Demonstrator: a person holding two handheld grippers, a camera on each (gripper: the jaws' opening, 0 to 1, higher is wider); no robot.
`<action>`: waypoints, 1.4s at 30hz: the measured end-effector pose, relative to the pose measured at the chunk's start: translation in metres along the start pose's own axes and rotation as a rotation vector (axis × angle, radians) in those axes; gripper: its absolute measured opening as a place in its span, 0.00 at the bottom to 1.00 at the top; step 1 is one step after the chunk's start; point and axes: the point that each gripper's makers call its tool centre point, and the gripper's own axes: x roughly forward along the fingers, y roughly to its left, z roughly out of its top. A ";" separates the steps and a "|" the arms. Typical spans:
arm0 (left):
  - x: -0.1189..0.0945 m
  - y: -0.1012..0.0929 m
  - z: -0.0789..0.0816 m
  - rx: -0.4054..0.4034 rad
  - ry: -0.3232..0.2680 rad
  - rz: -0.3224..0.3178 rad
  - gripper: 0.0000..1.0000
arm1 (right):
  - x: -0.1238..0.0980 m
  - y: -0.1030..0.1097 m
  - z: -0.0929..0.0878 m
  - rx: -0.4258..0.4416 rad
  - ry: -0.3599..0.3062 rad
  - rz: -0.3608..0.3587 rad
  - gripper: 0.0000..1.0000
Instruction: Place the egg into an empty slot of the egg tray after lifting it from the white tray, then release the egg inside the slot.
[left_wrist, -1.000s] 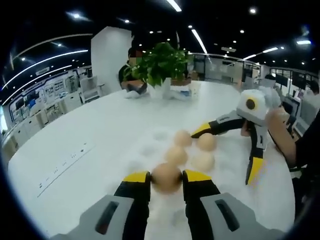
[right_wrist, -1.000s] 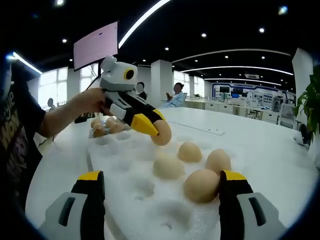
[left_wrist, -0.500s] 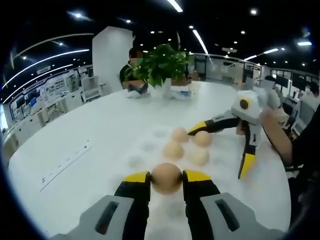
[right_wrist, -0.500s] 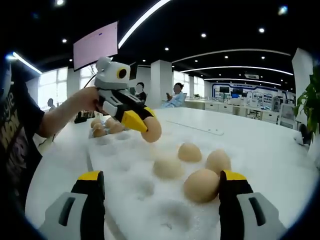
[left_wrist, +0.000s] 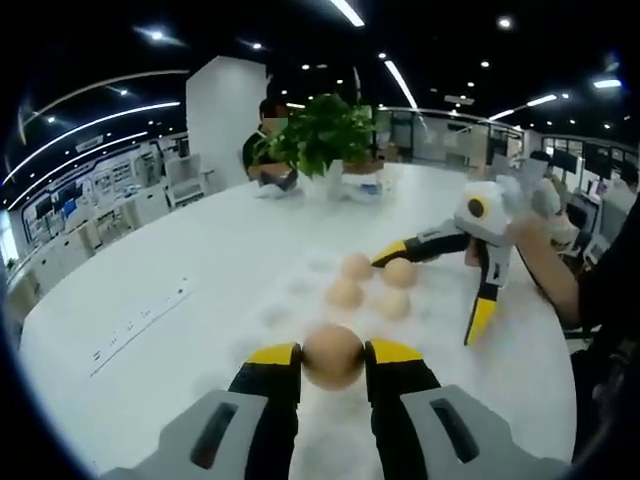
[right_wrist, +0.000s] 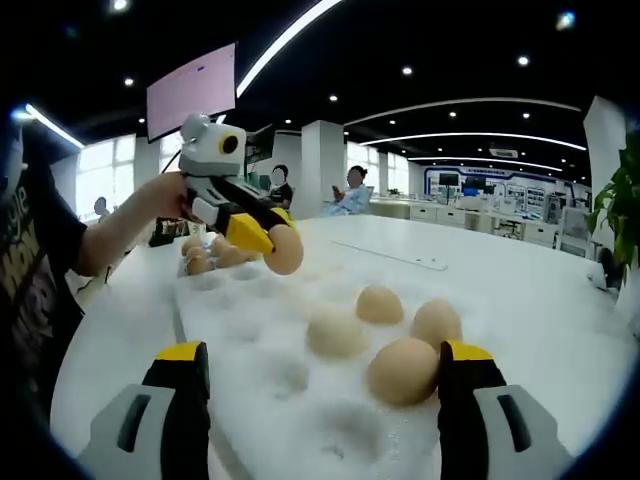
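My left gripper (left_wrist: 333, 362) is shut on a tan egg (left_wrist: 333, 354), held in the air above the white egg tray (left_wrist: 290, 300). In the right gripper view that left gripper (right_wrist: 268, 238) shows at the upper left in a person's hand, the egg (right_wrist: 286, 254) at its tip, over the tray's far left part. Several eggs sit in the foam egg tray (right_wrist: 260, 340), one of them (right_wrist: 403, 370) just inside the right-hand jaw of my right gripper (right_wrist: 322, 385). That gripper stands open low over the tray. It also appears as the open right gripper (left_wrist: 432, 292) beside the eggs.
A heap of eggs (right_wrist: 210, 252) lies beyond the egg tray near the person's hand. A potted plant (left_wrist: 322, 125) stands at the table's far side with a person behind it. A power strip (left_wrist: 140, 320) lies on the white table. People sit at a far table (right_wrist: 355, 192).
The left gripper has carried its egg up and back, away from the tray's filled slots. The right gripper has stayed still and open.
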 end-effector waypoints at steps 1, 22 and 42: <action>-0.002 0.002 -0.001 -0.010 -0.005 0.007 0.25 | 0.000 0.000 0.000 0.000 0.000 0.000 0.99; -0.036 0.013 -0.019 -0.049 -0.011 0.040 0.25 | -0.001 0.001 0.000 0.000 -0.006 0.002 0.99; -0.072 0.027 -0.032 -0.068 -0.021 0.096 0.25 | -0.002 0.005 0.000 0.000 -0.007 0.002 0.99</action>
